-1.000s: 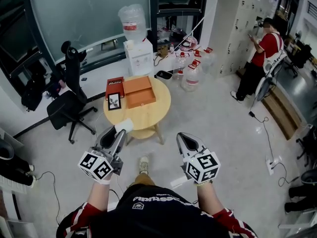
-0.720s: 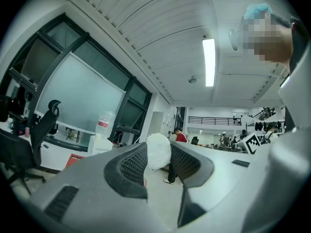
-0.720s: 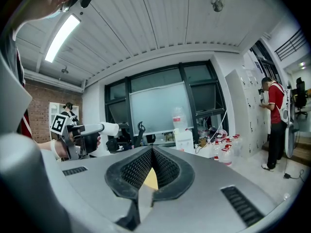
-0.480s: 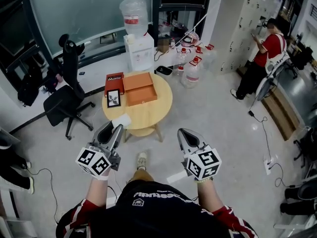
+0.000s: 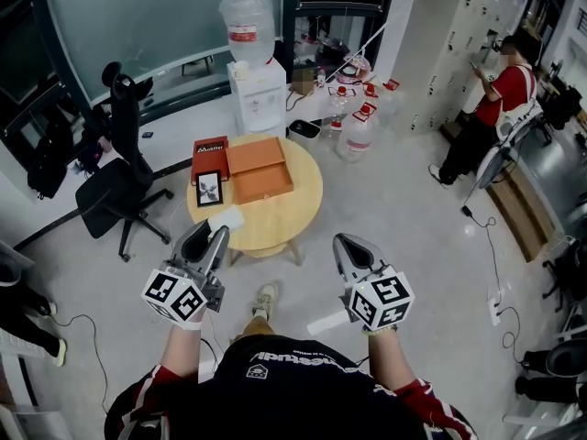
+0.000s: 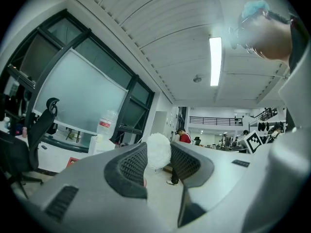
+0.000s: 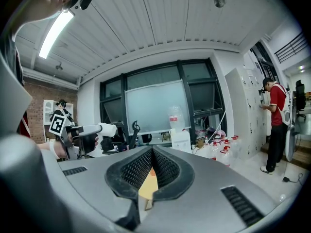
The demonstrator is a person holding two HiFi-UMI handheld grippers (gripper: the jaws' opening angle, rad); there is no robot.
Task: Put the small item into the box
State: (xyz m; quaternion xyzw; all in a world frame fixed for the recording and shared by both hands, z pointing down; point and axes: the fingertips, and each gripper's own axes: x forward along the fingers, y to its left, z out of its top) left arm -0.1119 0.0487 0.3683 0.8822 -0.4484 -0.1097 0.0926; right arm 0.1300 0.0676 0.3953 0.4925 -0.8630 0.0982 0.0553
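A small white fluffy item [image 5: 227, 219] sits between the jaws of my left gripper [image 5: 220, 232], which is shut on it and held low in front of the round wooden table [image 5: 293, 209]. In the left gripper view the white item [image 6: 158, 151] is pinched between the ribbed pads. The open orange box [image 5: 261, 168] lies on the table's far half, beyond and to the right of the item. My right gripper [image 5: 348, 244] hangs over the floor to the table's right, with its jaws together and nothing in them. The right gripper view shows the left gripper [image 7: 82, 130] with the white item [image 7: 108, 129].
A red lid [image 5: 211, 149] and a black framed card [image 5: 210, 188] lie left of the box. Behind the table stand a water dispenser [image 5: 257, 90] and water bottles [image 5: 358, 126]. An office chair [image 5: 115, 186] is at the left. A person in red [image 5: 481, 108] stands at the far right.
The head view has shifted slightly and the table sits a little nearer. Both grippers keep their poses, and the left one still holds the white item.
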